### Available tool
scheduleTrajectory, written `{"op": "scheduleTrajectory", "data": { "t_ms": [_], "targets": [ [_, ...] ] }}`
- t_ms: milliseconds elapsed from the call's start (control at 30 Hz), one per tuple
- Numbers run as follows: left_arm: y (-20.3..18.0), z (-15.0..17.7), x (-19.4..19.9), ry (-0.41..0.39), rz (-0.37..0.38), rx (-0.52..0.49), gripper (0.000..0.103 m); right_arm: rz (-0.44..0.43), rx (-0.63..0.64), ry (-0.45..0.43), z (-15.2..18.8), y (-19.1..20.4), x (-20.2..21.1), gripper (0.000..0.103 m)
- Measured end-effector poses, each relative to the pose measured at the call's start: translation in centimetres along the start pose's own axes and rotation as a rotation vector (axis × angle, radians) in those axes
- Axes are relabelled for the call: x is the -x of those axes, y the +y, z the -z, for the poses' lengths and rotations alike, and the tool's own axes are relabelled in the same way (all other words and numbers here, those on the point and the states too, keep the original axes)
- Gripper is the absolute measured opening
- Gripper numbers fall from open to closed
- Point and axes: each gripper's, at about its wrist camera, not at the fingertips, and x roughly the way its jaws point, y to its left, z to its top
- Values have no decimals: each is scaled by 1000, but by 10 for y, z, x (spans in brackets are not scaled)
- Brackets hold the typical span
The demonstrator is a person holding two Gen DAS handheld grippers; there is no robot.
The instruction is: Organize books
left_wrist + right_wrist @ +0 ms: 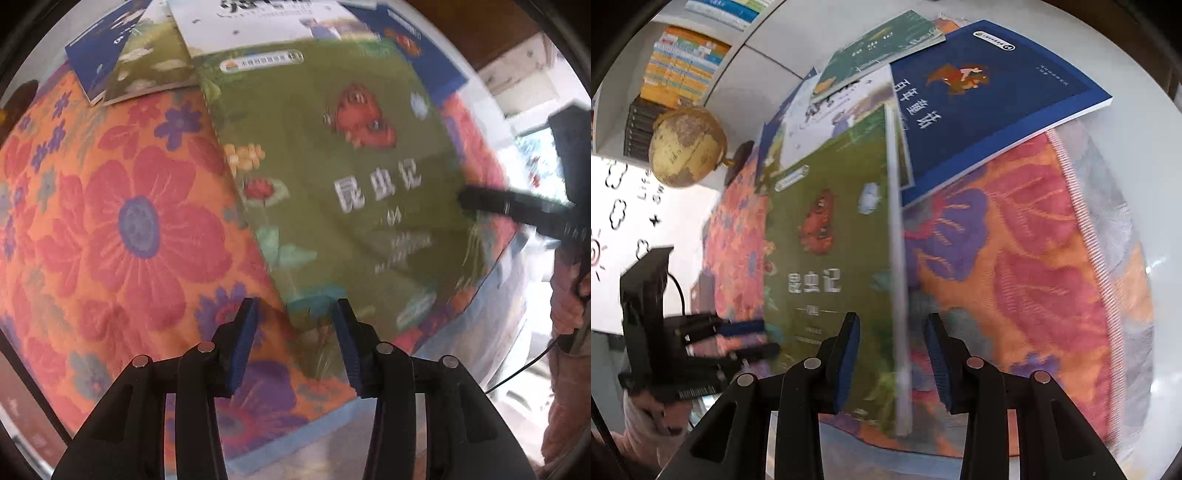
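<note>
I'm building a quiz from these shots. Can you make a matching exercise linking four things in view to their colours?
Things:
1. insect book
2. fairy-tale book
3. globe
4. cloth

Colours:
A. orange with red flowers
B. dark blue
C. green
D. yellowish tan

Pairs: 1-C, 2-B, 3-D, 4-A

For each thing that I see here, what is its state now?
green book: flat on the flowered cloth, nearest of the pile.
blue book: flat, overhanging the cloth's edge.
white book: partly under the green book.
left gripper: open, straddling the green book's corner.
right gripper: open, straddling the green book's edge.
globe: upright.
</note>
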Motion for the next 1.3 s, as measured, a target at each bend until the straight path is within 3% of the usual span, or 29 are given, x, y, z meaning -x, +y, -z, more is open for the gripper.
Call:
{"op": "scheduleTrajectory", "data": {
  "t_ms": [100,400,533,667,767,1000,1133,1300],
  "targets": [
    [11,-9,0,-33,66,44,43,-76,40,45,-5,-7,0,44],
    [59,-20,0,-71,322,166,43,-291,25,103,-29,-19,-20,44],
    [64,-28,0,-71,347,173,43,-267,76,102,-36,-6,-26,38],
    [60,-29,0,-63,346,194,43,-282,24,119,-43,-16,-31,22],
    [53,-28,-2,-78,335,198,43,-309,0,131,-44,-22,-34,18],
    [64,-29,-3,-144,386,244,42,-328,-4,125,-43,-26,-34,16],
    [80,-27,-1,-144,388,285,26,-338,-16,125,-42,-33,-32,16],
    [89,-26,0,-135,399,306,25,-342,-17,122,-43,-32,-33,16]
  ]
}}
